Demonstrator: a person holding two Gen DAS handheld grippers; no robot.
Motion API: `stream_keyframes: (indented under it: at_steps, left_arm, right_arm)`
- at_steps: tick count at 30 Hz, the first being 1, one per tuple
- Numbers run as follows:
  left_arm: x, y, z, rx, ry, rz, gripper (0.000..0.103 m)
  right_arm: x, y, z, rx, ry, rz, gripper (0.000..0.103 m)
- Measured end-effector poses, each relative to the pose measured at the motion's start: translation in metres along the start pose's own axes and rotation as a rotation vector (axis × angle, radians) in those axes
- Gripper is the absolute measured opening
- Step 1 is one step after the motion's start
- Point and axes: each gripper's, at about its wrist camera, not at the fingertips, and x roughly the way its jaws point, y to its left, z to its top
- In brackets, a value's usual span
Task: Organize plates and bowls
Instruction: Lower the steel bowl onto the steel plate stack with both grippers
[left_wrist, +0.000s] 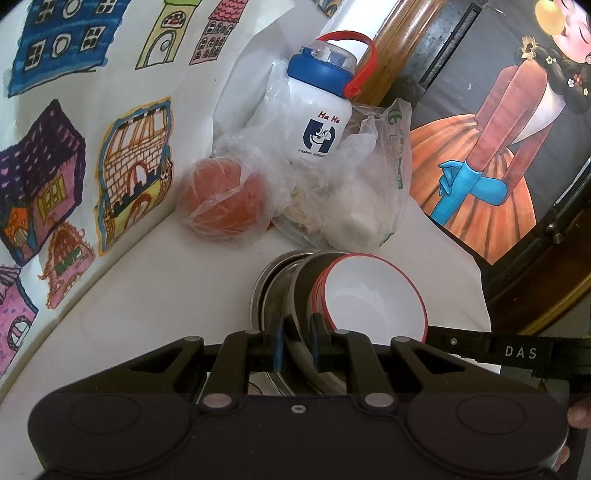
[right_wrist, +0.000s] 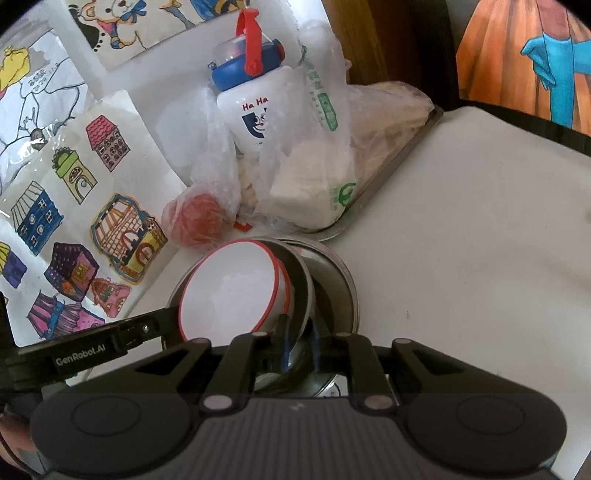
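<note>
— Left gripper (left_wrist: 297, 341)?
— Nearly closed. Blue pads (left_wrist: 279, 345) pinching the rim of a tilted metal dish (left_wrist: 301, 280). Pointing forward over the white table (left_wrist: 166, 295), toward the wall with house drawings (left_wrist: 92, 147).

— Right gripper (right_wrist: 300, 345)?
— Same kind of grip. Narrow gap, blue pads (right_wrist: 285, 349) clamped on the rim of the same tilted steel dish (right_wrist: 308, 280), from the other side. Reaching in level with the other claw, whose black side bar crosses the bottom left of the right wrist view.

— And the bowl?
— White bowl with a red rim (left_wrist: 373, 295), sitting inside the tilted dish and leaning with it. Seen in the right view too, as the white bowl (right_wrist: 232, 288). Touching neither claw's pads, as far as can be seen.

— Anything under it?
— A bigger round metal pan (right_wrist: 340, 280) flat on the table, with the tilted dish resting in it.

— Behind?
— A white water bottle with a blue lid (left_wrist: 319, 107) and red strap, standing up. Beside it, plastic bags (left_wrist: 351, 192) with white food on a metal tray (right_wrist: 391, 177). One red-orange fruit in a thin bag (left_wrist: 221, 199), close to the wall.
</note>
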Motion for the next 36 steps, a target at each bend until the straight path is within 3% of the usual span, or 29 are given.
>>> stream_keyframes:
  at_steps: [20, 29, 36]
  left_arm:
    - [-0.004, 0.0, -0.005, -0.015, -0.01, 0.003, 0.022]
    - [-0.006, 0.002, -0.007, -0.024, -0.018, 0.018, 0.033]
    - [-0.012, 0.003, -0.011, -0.021, -0.038, 0.039, 0.049]
  right_arm:
    - [-0.005, 0.007, -0.009, -0.075, -0.097, -0.054, 0.018]
    - [-0.007, -0.002, -0.013, -0.033, -0.109, -0.045, 0.036]
    - [-0.012, -0.005, -0.019, -0.02, -0.133, -0.047, 0.052]
